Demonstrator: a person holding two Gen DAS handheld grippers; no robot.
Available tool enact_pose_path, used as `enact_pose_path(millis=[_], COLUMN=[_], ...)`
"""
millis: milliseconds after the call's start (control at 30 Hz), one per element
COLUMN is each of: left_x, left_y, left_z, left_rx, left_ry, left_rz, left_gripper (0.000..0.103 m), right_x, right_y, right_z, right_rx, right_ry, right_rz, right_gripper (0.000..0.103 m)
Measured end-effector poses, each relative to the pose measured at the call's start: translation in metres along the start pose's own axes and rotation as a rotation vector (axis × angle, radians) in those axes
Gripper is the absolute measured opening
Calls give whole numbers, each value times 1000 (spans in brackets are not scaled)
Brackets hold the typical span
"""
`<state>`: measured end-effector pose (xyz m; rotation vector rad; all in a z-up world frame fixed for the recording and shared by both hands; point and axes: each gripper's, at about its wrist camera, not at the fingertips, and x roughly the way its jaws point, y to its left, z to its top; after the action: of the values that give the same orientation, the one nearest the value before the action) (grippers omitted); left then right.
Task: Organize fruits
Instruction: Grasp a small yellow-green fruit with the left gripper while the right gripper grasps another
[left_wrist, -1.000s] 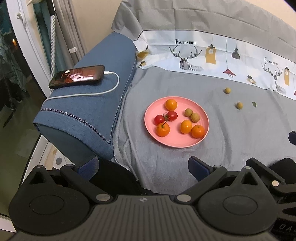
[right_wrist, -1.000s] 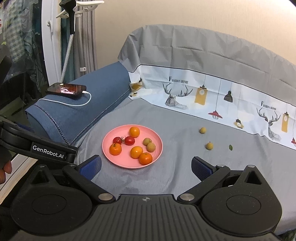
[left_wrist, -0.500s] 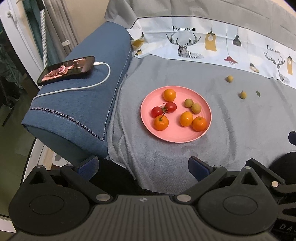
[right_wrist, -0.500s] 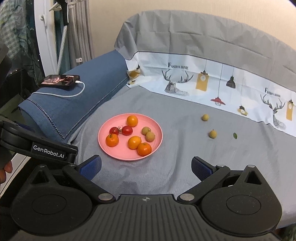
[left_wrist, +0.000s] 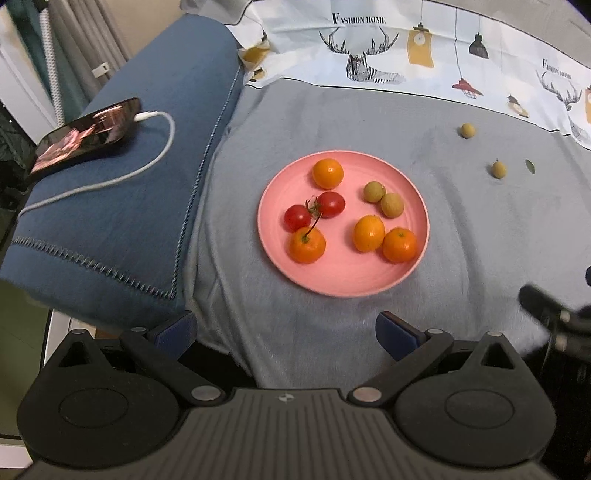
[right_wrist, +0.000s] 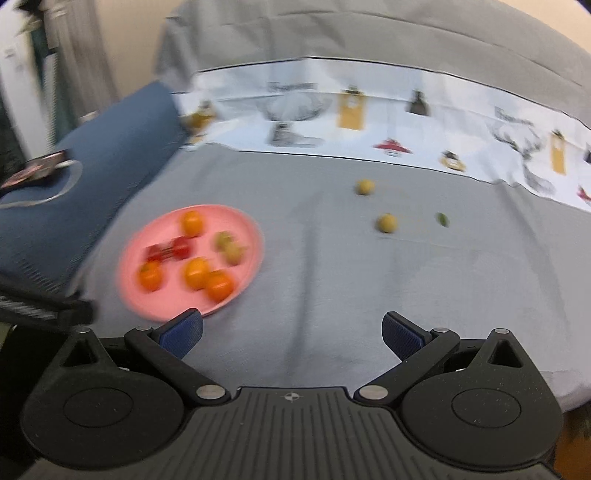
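Setting: a sofa seat covered by a grey cloth (left_wrist: 332, 122) with a printed deer-and-lamp border is seen; a blue armrest (left_wrist: 122, 177) at the side carries a phone (left_wrist: 86, 138) on a white charging cable (left_wrist: 155, 147).
Gathered so far: on the pink plate (left_wrist: 332, 280) four orange fruits, two red tomatoes (left_wrist: 314, 212) and two small yellow-green fruits (left_wrist: 384, 199) are already collected.
Left to do: two loose yellow-green fruits, the farther one (right_wrist: 365, 187) and the nearer one (right_wrist: 386, 223), lie on the cloth well apart from the plate; a small green leaf (right_wrist: 442, 219) lies near the nearer one.
Left gripper (left_wrist: 286, 330): held spread wide and empty, just short of the plate.
Right gripper (right_wrist: 291, 332): likewise spread and empty, aimed between the plate and the loose fruits; this view is motion-blurred.
Progress: judged mostly done, two pieces remaining.
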<state>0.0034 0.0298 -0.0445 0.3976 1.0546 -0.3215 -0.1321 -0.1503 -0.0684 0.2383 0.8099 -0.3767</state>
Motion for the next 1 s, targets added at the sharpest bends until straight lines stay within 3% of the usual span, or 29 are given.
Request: enact_pose_path(millis=[167, 367, 600, 667, 700, 733, 833, 933, 1000], left_x=[18, 42, 62, 68, 72, 74, 84, 97, 108], left_y=[-12, -31, -54, -62, -67, -71, -89, -116, -138], left_z=[32, 73, 110, 119, 124, 128, 143, 162, 178], left_rx=[6, -4, 26, 34, 38, 42, 64, 91, 122], left_ry=[13, 39, 28, 30, 27, 22, -9, -56, -88], left_rz=[4, -16, 0, -1, -3, -5, -18, -64, -117], left_gripper=[103, 103, 103, 103, 103, 103, 103, 103, 103], right_x=[51, 138, 220, 227, 229, 227, 221, 217, 217], right_y=[-46, -88, -111, -109, -109, -109, -112, -130, -148], right_z=[14, 29, 48, 50, 51, 50, 47, 46, 46], right_rx=[108, 121, 131, 98, 95, 98, 79, 138, 200], right_ry=[-42, -42, -40, -84, -95, -121, -161, -170, -169], right_rz=[-104, -169, -196, -215, -202, -196, -190, -231, -336], right_gripper=[102, 102, 102, 101, 91, 69, 26, 27, 27])
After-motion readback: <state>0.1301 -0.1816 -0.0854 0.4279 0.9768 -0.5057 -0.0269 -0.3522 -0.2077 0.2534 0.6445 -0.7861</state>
